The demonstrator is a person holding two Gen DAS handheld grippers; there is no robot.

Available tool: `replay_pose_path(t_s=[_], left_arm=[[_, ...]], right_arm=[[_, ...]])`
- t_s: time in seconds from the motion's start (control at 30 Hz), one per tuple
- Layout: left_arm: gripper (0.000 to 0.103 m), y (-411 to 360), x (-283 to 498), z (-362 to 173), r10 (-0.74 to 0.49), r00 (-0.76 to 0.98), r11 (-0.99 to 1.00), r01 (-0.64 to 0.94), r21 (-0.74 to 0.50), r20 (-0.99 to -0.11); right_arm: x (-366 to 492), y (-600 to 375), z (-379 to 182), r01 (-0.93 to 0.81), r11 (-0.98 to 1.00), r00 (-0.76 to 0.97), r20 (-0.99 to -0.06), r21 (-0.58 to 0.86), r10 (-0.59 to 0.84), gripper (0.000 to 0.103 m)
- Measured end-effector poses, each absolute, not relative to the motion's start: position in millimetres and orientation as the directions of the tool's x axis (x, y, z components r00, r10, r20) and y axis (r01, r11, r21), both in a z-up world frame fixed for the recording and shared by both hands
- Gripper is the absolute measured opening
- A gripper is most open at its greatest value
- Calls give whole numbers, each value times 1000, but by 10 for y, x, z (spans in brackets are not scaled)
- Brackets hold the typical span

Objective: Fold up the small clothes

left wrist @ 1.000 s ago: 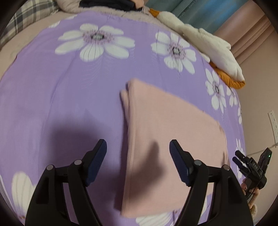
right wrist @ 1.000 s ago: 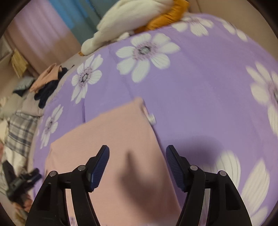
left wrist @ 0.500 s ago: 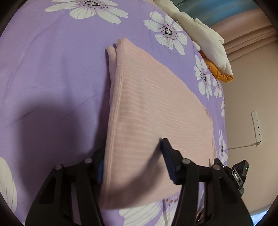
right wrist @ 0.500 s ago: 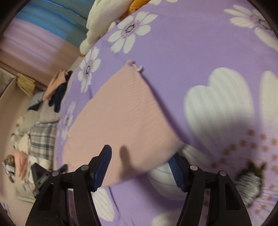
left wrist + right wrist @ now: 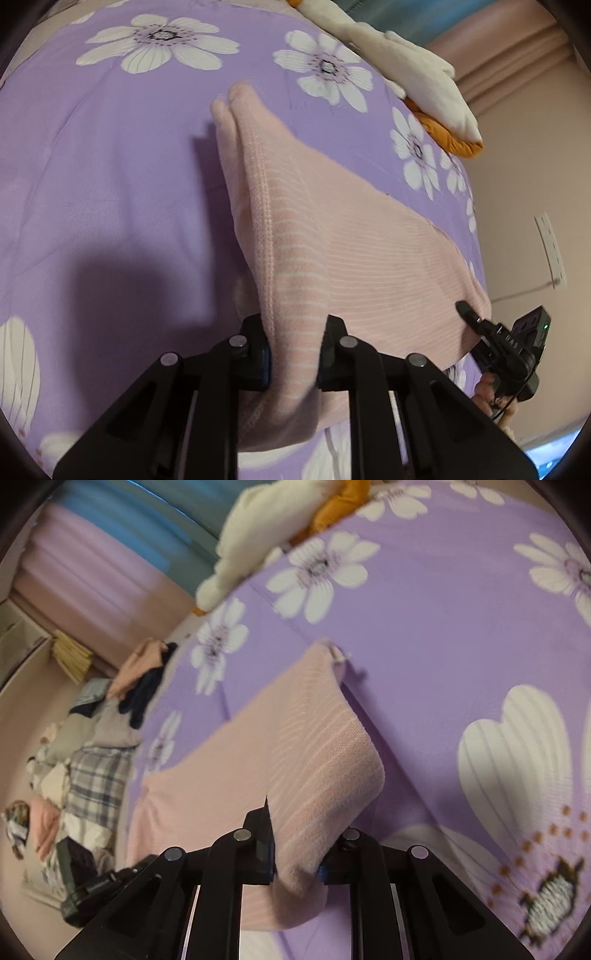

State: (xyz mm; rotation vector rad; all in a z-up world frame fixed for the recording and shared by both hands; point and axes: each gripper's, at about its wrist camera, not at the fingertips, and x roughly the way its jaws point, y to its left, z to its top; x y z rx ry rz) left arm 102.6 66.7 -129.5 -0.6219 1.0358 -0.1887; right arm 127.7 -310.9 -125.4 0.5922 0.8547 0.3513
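Two grippers, one pink garment (image 5: 362,254), each near corner pinched. At left, the left gripper (image 5: 293,365), jaws clamped on the stitched edge of the striped knit, that corner raised off the purple floral bedspread (image 5: 110,192) while the far end remains flat on the bed. Grip placed right at the hem, apparently to carry both layers of the already doubled cloth together. Beyond it, at the bed's far edge, a white and orange plush toy (image 5: 417,77), well apart from the work. At right, seen from its own camera, the right gripper (image 5: 297,860), jaws closed on the opposite near corner, fabric bunched between the pads and arched up just ahead of them. A small white tag (image 5: 338,655) visible at the garment's far corner. Along the left rim of that view, a heap of unfolded clothes (image 5: 85,760) beside the bedspread (image 5: 443,627), presumably waiting their turn. Matching holds on both near corners, likely so the edge travels level and lands square for the next fold toward the far end. Fold itself not yet made; most of the cloth spread on the bed between the two tools.
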Motion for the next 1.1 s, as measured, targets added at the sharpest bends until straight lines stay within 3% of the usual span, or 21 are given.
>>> replay_pose_path(t_s=[0.3, 0.57, 1.1], left_arm=[[18, 311, 500, -1325, -431, 427, 847, -113, -520, -795], [31, 205, 412, -1447, -306, 399, 910, -145, -389, -864], [45, 349, 209, -1302, -243, 431, 927, -161, -339, -869]], right_arm=[[761, -3257, -1025, -28, 870, 620, -674, 493, 402, 17], [769, -3085, -1111, -12, 944, 602, -752, 329, 269, 17], [721, -2548, -720, -173, 980, 664, -723, 99, 190, 17]])
